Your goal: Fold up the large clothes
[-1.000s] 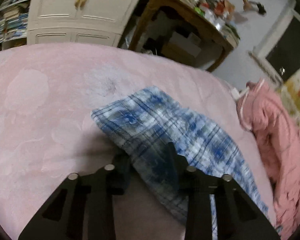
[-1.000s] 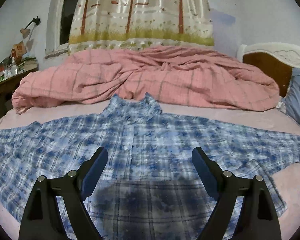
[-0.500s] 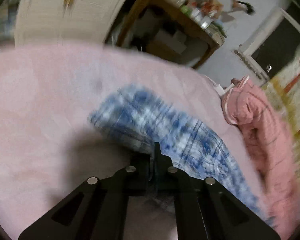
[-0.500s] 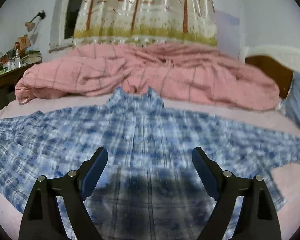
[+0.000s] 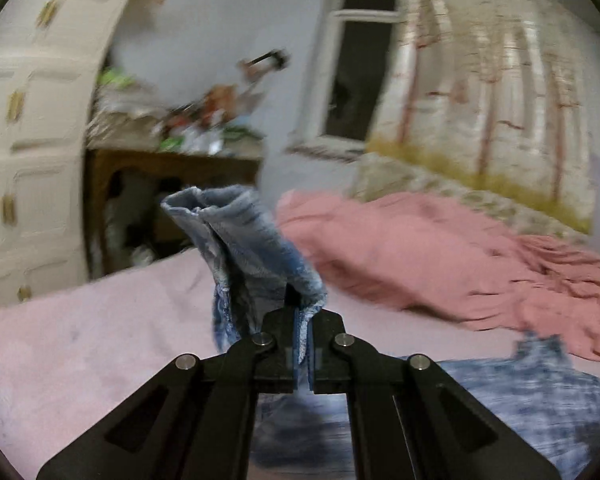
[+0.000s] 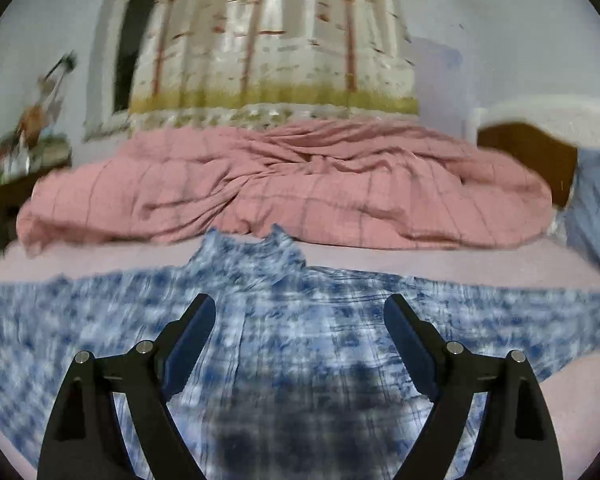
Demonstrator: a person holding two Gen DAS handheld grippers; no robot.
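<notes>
Since the frame a second ago, your left claw (image 5: 299, 320) has closed on the sleeve (image 5: 244, 256) of the plaid shirt (image 5: 540, 400) and raised it off the bed (image 5: 80, 344); back then the jaws stood apart over cloth lying flat.

Left wrist view: your jaws are pressed together with a fold of blue plaid cloth clamped between them. The sleeve stands up above the claw, its cuff end open at the top. The rest of the shirt lies flat on the pink bed sheet at lower right, its collar pointing toward the pink quilt (image 5: 440, 256). Behind stand a white cabinet (image 5: 32, 140), a cluttered wooden tabletop (image 5: 172, 152), a window (image 5: 360, 60) and a tree-print curtain (image 5: 492, 80). The view is blurred by motion.

Right wrist view: your right claw (image 6: 299, 320) is wide open and grips nothing. It hovers above the shirt's (image 6: 300, 320) body, which is spread flat across the bed (image 6: 420, 260) with the collar toward the bunched pink quilt (image 6: 292, 192). A blue pillow (image 6: 596, 204) sits at the right by the headboard (image 6: 528, 148). The curtain (image 6: 276, 40) hangs behind. Whether the claw touches the cloth, you cannot tell.
</notes>
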